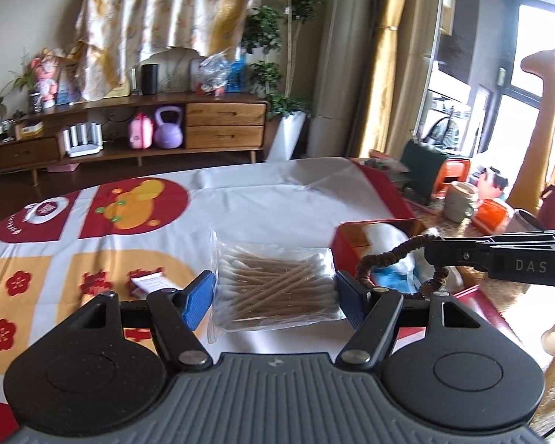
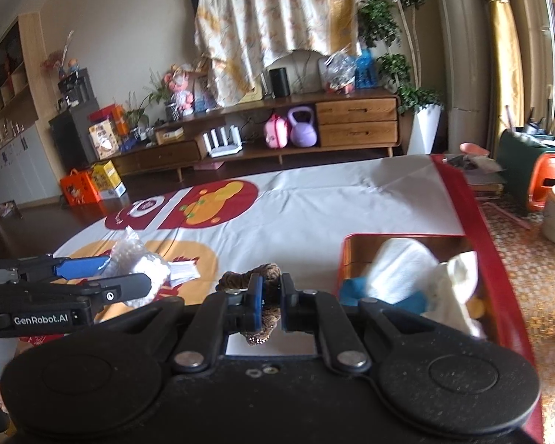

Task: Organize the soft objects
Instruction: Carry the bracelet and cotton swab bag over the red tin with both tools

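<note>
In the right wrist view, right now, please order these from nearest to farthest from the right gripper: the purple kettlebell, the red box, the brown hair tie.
1. Brown hair tie: clamped in the right gripper.
2. Red box: just right, on the table.
3. Purple kettlebell: far back, on the cabinet shelf.

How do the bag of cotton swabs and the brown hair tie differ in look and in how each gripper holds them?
The bag of cotton swabs is a flat clear packet of pale sticks; the brown hair tie is a dark, ruffled fabric loop. The left gripper holds the bag with wide jaws; the right gripper pinches the tie nearly shut. Both are held near the red box.
</note>
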A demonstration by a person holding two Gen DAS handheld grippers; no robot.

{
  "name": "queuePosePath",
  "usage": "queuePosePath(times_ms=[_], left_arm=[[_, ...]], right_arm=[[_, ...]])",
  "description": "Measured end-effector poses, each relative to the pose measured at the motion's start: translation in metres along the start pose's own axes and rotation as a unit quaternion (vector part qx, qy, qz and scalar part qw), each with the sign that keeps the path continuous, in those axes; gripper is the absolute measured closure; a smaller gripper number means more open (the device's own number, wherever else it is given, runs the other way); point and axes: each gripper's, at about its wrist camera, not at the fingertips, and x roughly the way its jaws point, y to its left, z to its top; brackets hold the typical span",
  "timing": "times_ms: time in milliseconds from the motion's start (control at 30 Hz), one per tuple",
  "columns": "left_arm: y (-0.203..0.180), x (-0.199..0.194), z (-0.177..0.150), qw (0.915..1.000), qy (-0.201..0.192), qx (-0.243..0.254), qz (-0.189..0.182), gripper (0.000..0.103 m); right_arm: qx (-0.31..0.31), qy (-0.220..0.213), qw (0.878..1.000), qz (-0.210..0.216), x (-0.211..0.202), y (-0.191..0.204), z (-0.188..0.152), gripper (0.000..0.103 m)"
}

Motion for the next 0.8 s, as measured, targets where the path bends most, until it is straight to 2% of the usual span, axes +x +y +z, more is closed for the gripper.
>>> queuePosePath(times_ms=[433,800], left_arm=[[-0.089,0.031,0.015,0.9975,0.013,0.048,-0.050,0.032],[-0.152,0.076,0.018,0.9911,0.030,0.103,-0.078,0.032]], right_arm=[[0.033,-0.035,0.998,-0.036,-0.031,-0.072,0.001,0.094],[0.065,-0.038,0.994,-0.080,-0.028,-0.131,-0.002,0.094]])
